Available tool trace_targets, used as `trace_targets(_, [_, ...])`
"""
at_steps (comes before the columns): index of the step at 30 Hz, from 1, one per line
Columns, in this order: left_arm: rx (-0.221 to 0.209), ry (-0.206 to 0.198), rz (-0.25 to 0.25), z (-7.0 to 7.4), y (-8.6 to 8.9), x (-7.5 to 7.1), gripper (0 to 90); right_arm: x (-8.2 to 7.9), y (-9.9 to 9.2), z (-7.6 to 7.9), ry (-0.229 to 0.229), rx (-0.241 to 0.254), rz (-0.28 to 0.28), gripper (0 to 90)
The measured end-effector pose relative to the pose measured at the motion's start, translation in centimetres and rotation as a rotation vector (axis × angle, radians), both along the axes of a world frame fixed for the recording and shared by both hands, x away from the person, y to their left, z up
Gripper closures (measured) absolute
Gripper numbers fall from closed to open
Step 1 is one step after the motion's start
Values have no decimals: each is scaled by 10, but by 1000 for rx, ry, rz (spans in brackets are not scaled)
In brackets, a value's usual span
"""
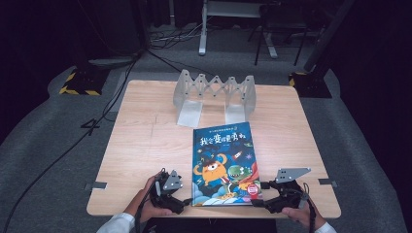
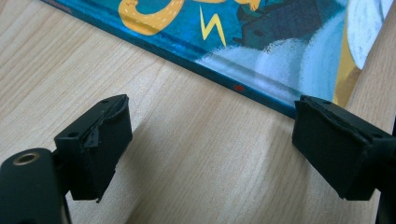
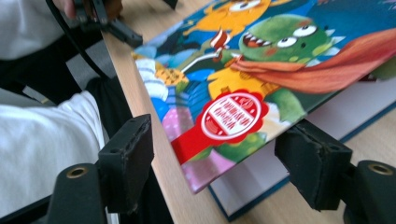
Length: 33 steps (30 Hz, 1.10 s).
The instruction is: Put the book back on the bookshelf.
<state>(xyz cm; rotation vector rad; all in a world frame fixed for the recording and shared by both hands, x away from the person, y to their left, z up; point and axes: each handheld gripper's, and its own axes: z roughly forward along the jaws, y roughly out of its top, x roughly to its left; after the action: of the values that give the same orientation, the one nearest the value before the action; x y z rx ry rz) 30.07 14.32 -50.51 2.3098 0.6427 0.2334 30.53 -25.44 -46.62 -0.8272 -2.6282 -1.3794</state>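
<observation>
A picture book (image 1: 224, 165) with a blue cover and cartoon monsters lies flat at the front middle of the wooden table (image 1: 141, 141). My left gripper (image 1: 180, 198) sits by the book's near left corner. In the left gripper view its jaws (image 2: 210, 116) stand open over bare wood, just short of the book's edge (image 2: 261, 37). My right gripper (image 1: 261, 195) is at the near right corner. Its jaws (image 3: 219, 140) are open, with the corner of the front cover (image 3: 229, 116) between them, raised off the white pages (image 3: 261, 172). The pads do not press on it.
A pale folding book stand (image 1: 214, 92) stands at the back of the table. A person's white sleeve (image 3: 42, 140) is close by the table's front edge (image 3: 149, 140). The other gripper (image 3: 107, 21) shows at the top left of the right gripper view.
</observation>
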Motion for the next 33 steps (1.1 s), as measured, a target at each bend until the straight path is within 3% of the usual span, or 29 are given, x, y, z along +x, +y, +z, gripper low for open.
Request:
trace_targets(3, [0, 0, 0, 0, 0, 0, 124, 6, 1, 4, -8, 22, -4, 291])
trace_targets(10, [1, -1, -5, 0, 0, 1, 124, 30, 11, 9, -32, -1, -30, 293])
trace_targets(25, [1, -1, -15, 0, 1, 2, 124, 81, 30, 2, -4, 35, -34, 292])
trace_targets(30, [-1, -1, -7, 0, 2, 3, 124, 91, 34, 0, 15, 56, -11, 347])
trace_targets(33, [1, 0, -6, 0, 3, 3, 124, 90, 33, 2, -3, 109, 25, 443])
